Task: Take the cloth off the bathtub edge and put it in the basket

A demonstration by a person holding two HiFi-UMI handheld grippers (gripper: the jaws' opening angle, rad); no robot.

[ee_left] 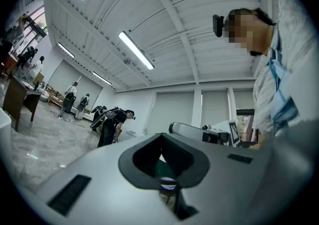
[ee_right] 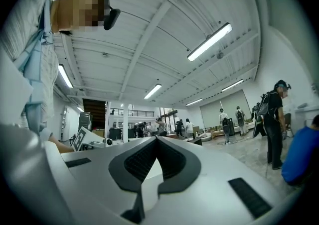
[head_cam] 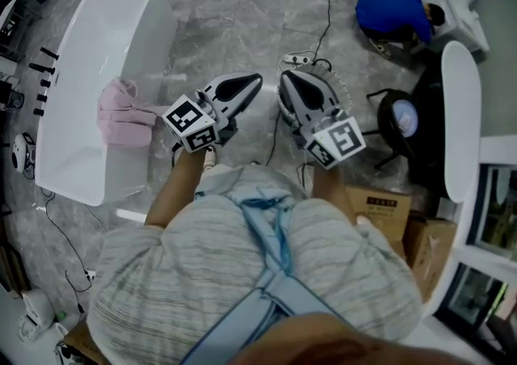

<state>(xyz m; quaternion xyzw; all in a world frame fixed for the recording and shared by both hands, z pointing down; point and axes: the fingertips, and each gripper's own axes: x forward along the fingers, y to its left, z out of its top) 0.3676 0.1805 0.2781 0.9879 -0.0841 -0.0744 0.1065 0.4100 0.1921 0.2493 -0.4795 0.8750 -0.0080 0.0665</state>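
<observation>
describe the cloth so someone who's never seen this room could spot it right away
In the head view, find the long white bathtub at the left, on the grey marble floor. On its long edge nearest the person lies the cloth: a crumpled pink bundle, the only soft, coloured thing on the tub.

L gripper point(ee_left: 161, 139): jaws closed tip to tip, nothing btwn them; dark pads frame a spade-shaped gap behind the tips. Cam tilts up, so ceiling w/ strip lights point(ee_left: 135, 50) fills the area above the jaws. Just R of the jaws is the R gripper point(ee_left: 195, 131) w/ its marker cube point(ee_left: 233, 130). Further R, close in: person's striped top point(ee_left: 294, 45) & pale-blue strap point(ee_left: 280, 77). Ahead-left, well off: bent-over person point(ee_left: 112, 122) on marble floor point(ee_left: 45, 144); desk point(ee_left: 20, 97) far L.
</observation>
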